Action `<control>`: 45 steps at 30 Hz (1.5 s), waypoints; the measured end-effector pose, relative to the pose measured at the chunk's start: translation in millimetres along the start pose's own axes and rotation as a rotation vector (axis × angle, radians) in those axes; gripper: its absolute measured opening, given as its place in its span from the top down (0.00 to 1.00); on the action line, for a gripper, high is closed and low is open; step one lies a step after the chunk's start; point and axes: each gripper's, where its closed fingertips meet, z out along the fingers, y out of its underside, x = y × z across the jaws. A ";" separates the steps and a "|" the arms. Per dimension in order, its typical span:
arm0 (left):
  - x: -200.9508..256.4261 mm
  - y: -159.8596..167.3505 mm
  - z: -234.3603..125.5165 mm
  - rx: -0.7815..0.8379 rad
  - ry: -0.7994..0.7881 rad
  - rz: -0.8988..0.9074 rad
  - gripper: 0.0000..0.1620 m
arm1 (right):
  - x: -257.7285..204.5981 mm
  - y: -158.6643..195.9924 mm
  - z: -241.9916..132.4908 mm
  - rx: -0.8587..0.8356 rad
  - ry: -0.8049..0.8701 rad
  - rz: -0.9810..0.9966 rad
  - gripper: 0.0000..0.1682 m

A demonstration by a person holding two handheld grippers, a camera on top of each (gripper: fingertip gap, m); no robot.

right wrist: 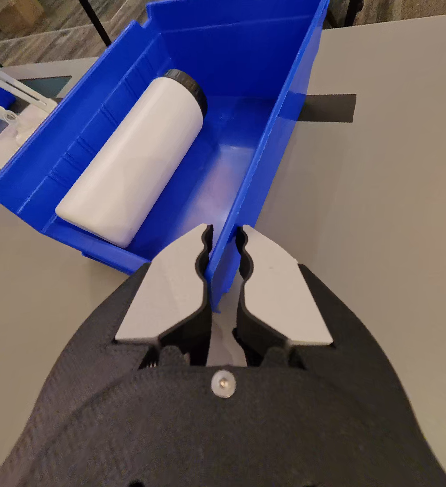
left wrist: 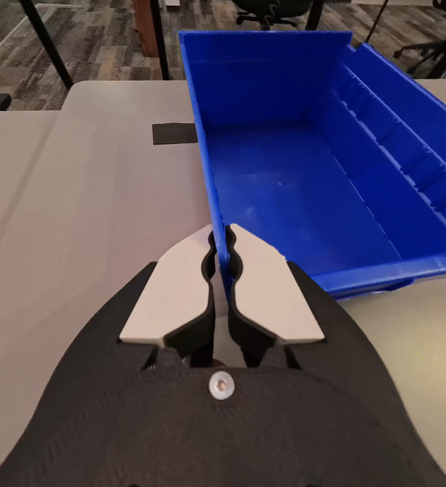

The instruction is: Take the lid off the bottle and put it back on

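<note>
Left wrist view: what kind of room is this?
Probably an office or lab workspace. Beyond the grey table there is patterned carpet and wheeled office chairs. On the table sits a blue storage bin, its wall clamped by the left gripper.

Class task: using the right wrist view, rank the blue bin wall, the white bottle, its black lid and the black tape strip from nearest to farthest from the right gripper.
1. Blue bin wall, between the right gripper's fingers.
2. White bottle, lying inside the bin, left.
3. Black tape strip, on the table, beyond the bin wall, right, and black lid, on the bottle's far end: too close to call.
</note>
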 end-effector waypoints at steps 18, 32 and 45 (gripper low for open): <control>13.5 72.6 -131.3 -0.166 0.619 0.187 0.98 | -83.6 47.4 -30.0 -0.076 -0.417 -0.152 0.96; 172.1 106.4 -179.7 -0.242 1.127 0.371 0.97 | -165.3 38.0 20.0 -0.160 -0.597 -0.266 0.96; 220.5 103.2 -160.5 -0.306 1.190 0.361 0.69 | -270.3 -1.0 103.6 -0.229 -0.687 -0.335 0.84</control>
